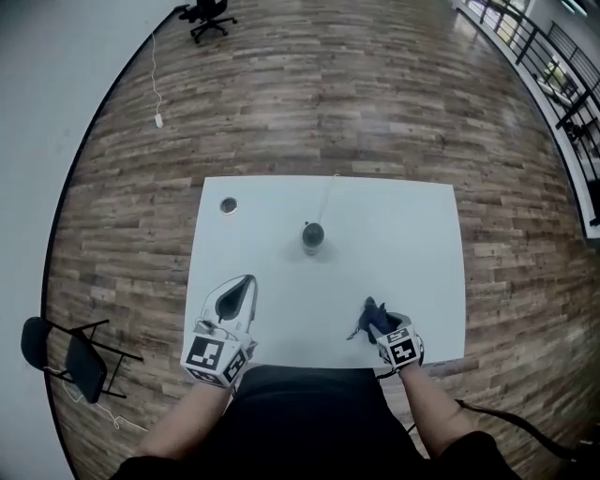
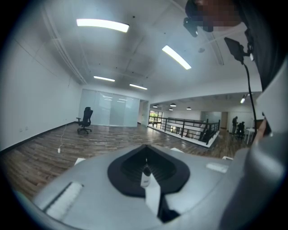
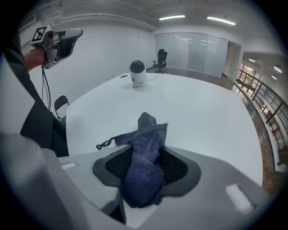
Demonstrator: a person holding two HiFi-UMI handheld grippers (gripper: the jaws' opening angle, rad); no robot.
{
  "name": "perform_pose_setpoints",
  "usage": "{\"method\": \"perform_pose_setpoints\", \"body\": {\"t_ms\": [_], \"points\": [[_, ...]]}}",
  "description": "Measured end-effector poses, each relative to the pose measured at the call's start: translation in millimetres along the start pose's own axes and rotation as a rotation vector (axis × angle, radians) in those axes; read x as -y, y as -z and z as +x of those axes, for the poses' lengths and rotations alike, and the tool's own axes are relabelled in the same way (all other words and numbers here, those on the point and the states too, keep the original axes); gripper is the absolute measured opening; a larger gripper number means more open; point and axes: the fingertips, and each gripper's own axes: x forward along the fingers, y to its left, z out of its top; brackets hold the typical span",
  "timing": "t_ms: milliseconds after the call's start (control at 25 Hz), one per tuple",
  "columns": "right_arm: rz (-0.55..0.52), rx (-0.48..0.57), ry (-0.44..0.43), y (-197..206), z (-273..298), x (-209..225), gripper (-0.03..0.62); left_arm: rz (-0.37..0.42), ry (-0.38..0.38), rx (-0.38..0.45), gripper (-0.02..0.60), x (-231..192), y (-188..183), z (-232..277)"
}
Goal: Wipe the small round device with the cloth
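Bunched dark-blue cloth (image 3: 146, 157) sits pinched between the jaws of the right gripper (image 3: 145, 137), soft and limp, a loose tail drooping onto the white bench (image 3: 202, 117). The left gripper (image 1: 234, 302) hovers with jaws together, empty. Well ahead, mid-bench, the small round device (image 3: 138, 73) stands upright, its cable (image 1: 326, 199) trailing away. It is probably light, smooth and easy to tip, so best steadied low on its body. Beyond lie a wood-plank floor (image 1: 328, 94) and a distant office chair (image 1: 208, 14).
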Motion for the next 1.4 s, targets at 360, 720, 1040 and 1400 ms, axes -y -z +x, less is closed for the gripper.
{"method": "perform_pose_setpoints", "body": {"t_ms": [360, 720, 1040, 1400], "points": [[0.107, -0.026, 0.009, -3, 1, 7, 0.124, -0.030, 0.016, 0.021, 0.006, -25, 15, 13], [0.049, 0.232, 0.009, -141, -20, -3, 0.120, -0.041, 0.048, -0.002, 0.006, -19, 25, 18], [0.006, 0.363, 0.009, -234, -21, -1, 0.120, -0.026, 0.019, -0.002, 0.006, -29, 15, 6], [-0.050, 0.412, -0.030, -283, -20, -3, 0.120, -0.044, -0.035, -0.020, 0.006, -35, 18, -6]]}}
